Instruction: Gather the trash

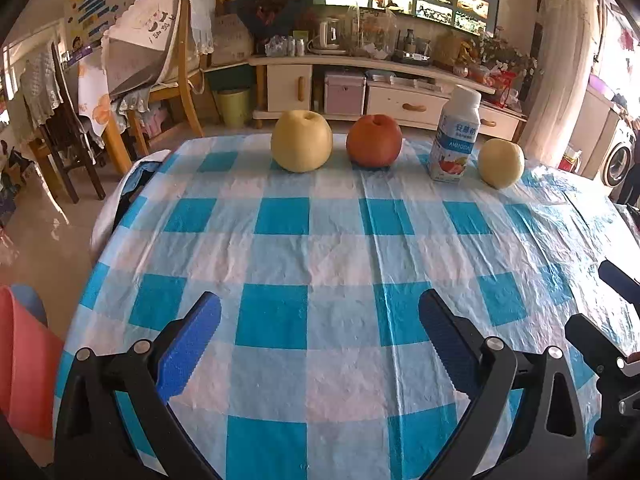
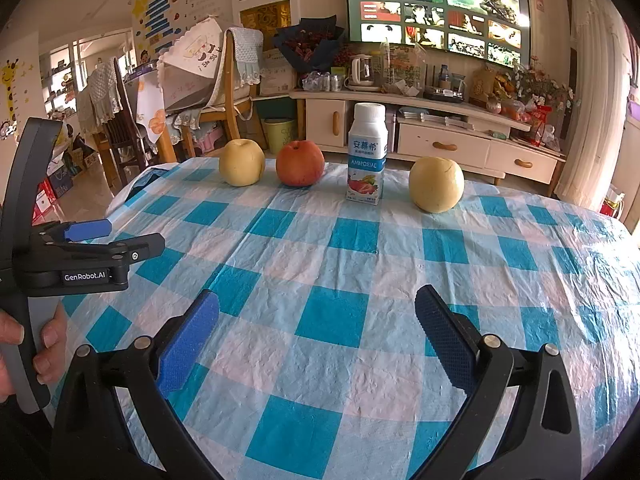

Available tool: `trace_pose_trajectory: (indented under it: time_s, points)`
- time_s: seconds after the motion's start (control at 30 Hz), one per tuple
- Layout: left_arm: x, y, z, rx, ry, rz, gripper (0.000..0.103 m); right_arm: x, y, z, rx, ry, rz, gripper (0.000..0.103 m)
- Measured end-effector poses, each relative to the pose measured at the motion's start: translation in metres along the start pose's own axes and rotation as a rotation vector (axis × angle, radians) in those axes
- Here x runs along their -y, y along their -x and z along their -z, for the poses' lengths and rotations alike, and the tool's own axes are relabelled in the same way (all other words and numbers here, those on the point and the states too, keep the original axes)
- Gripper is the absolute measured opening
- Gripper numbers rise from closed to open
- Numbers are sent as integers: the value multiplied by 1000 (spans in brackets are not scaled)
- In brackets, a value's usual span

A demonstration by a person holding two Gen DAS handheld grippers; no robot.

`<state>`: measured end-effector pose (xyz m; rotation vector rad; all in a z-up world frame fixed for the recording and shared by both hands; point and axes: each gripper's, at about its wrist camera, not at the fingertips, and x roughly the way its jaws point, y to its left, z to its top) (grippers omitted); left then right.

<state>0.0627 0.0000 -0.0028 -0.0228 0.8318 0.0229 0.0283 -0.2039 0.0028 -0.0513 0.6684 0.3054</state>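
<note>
Left gripper [image 1: 320,332] and right gripper [image 2: 316,328] both spread wide, empty, above the table's [image 2: 320,280] near edge. Along the far edge: pear [image 2: 241,162], apple [image 2: 300,163], yogurt bottle [image 2: 366,154], second pear [image 2: 436,184].

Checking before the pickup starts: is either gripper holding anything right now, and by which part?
Nothing is held. The left gripper and right gripper are both open over the tablecloth, short of the bottle.

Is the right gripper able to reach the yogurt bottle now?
Probably yes: the right gripper is open, and only bare tablecloth lies between it and the yogurt bottle, which stands apart from the fruit.
</note>
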Motion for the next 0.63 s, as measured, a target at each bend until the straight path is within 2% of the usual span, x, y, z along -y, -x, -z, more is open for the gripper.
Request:
trace_pose_trajectory:
  time_s: [0.3, 0.63]
  points:
    - [-1, 7, 0, 50, -8, -25, 98, 0, 0, 0, 0, 0, 1, 99]
    - [-2, 8, 0, 52, -29, -72, 98, -1, 0, -1, 0, 0, 1, 99]
